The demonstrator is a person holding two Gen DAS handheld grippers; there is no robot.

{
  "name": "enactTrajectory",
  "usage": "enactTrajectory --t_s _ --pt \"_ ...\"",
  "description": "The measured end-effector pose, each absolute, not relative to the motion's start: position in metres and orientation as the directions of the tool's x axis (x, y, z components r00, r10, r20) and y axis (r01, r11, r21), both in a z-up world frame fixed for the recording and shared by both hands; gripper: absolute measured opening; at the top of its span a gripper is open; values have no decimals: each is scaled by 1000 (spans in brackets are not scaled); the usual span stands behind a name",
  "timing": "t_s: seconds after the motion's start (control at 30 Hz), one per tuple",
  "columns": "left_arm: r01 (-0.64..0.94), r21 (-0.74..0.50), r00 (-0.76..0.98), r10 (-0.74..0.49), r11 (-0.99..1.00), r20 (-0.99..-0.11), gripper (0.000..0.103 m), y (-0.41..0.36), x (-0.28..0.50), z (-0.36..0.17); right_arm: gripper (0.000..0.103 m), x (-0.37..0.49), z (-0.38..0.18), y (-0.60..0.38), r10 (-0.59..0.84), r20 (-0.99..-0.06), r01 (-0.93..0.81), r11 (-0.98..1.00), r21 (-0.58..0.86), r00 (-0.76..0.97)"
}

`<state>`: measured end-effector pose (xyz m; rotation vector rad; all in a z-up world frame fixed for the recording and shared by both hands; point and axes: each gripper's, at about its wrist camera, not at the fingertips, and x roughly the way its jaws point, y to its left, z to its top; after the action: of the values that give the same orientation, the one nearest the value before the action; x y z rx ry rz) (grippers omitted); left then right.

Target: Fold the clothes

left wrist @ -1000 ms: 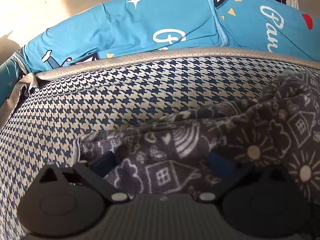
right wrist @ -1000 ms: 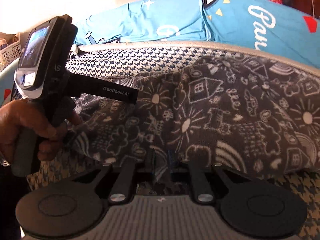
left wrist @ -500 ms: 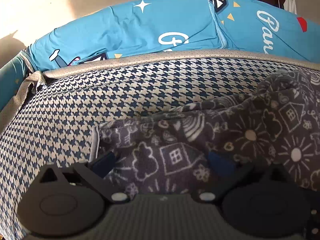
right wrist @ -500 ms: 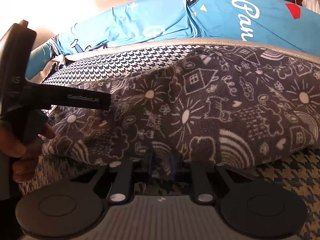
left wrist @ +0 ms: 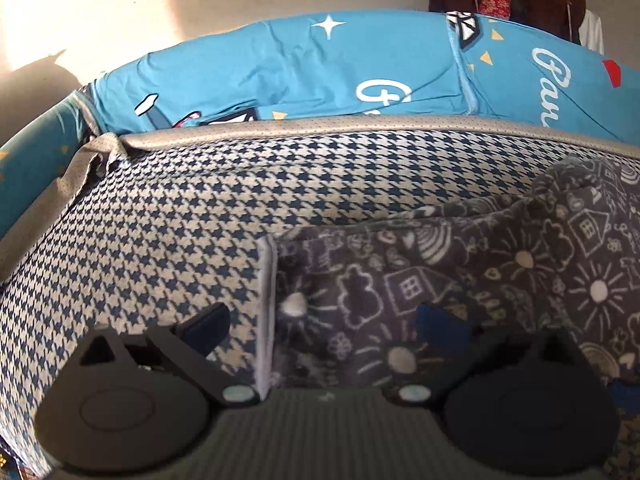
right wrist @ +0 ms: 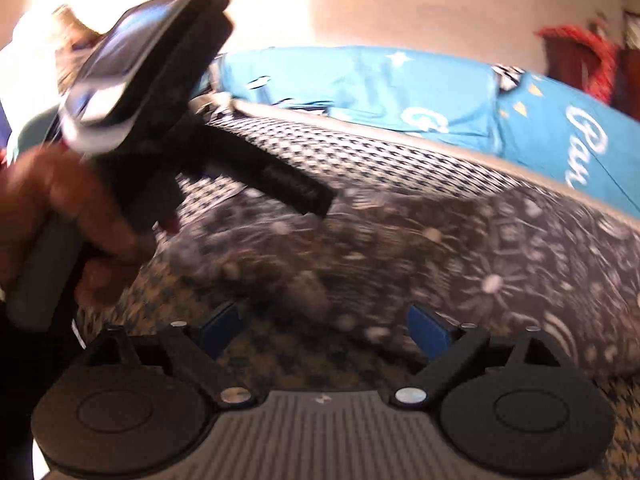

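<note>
Fleece (left wrist: 460, 280) soft, floppy, light; pinch its white hem (left wrist: 264, 312), sitting between spread left claw (left wrist: 320, 320). Right claw (right wrist: 324, 324) opening, empty.

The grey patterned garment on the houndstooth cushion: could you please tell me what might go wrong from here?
1. The right claw is opening with nothing pinched, so the grey patterned garment may slump and lose its fold.
2. The left claw stands open astride the garment's pale edge; closing there might catch the houndstooth cushion too.
3. The right wrist view is blurred, so placement is hard to judge.
</note>
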<state>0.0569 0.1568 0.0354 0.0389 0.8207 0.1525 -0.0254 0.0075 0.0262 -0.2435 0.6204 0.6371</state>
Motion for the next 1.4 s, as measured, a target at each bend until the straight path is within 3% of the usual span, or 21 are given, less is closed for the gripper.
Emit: enactTrajectory --t_s 0.2,0.53,0.9,1.4 --pt "-178 69 641 169 982 -749 103 181 57 32 92 -37 20 26 505 -586 -669 737 -89 634" --pt "-145 48 608 128 988 -783 103 189 58 24 92 -45 8 55 507 -585 -727 649 -225 633" --pt "-157 47 592 132 987 -795 103 194 58 20 92 -35 5 75 520 -587 -748 617 -244 620" --pt "-193 -1 562 110 981 -820 103 211 61 16 89 -24 -7 95 503 -582 -761 526 -379 638"
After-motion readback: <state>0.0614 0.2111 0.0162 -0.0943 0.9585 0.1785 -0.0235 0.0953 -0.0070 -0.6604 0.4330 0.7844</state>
